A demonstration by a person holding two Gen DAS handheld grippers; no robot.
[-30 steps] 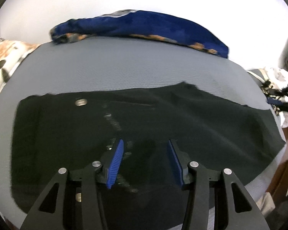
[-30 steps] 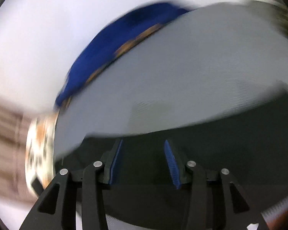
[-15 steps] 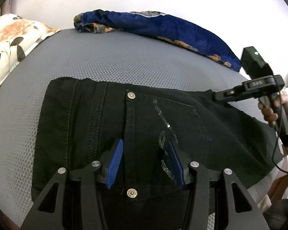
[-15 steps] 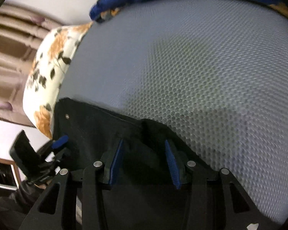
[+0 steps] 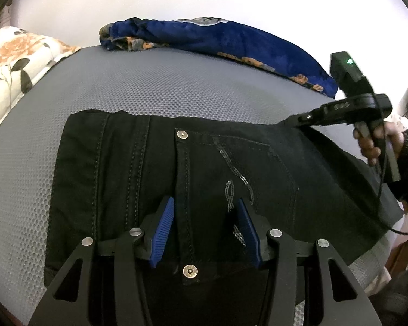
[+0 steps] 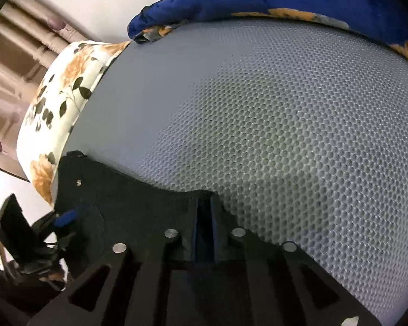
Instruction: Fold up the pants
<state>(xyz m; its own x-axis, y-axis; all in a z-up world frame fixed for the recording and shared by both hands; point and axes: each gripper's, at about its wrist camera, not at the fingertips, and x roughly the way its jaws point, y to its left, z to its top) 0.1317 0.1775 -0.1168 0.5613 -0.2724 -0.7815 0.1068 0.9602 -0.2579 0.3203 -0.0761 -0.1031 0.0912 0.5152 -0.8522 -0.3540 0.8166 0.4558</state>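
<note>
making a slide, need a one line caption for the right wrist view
Right gripper with fingers closed on the far edge of the black pants on a grey mesh mattress.

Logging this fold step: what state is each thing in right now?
Pants: flat on the mattress, back pocket up, far edge pinched.
Left gripper: open above the pants, gripping nothing.
Right gripper: jaws just closed onto the pants' edge.
Blanket: bunched along the mattress's far side.
Mattress: mostly bare.
</note>
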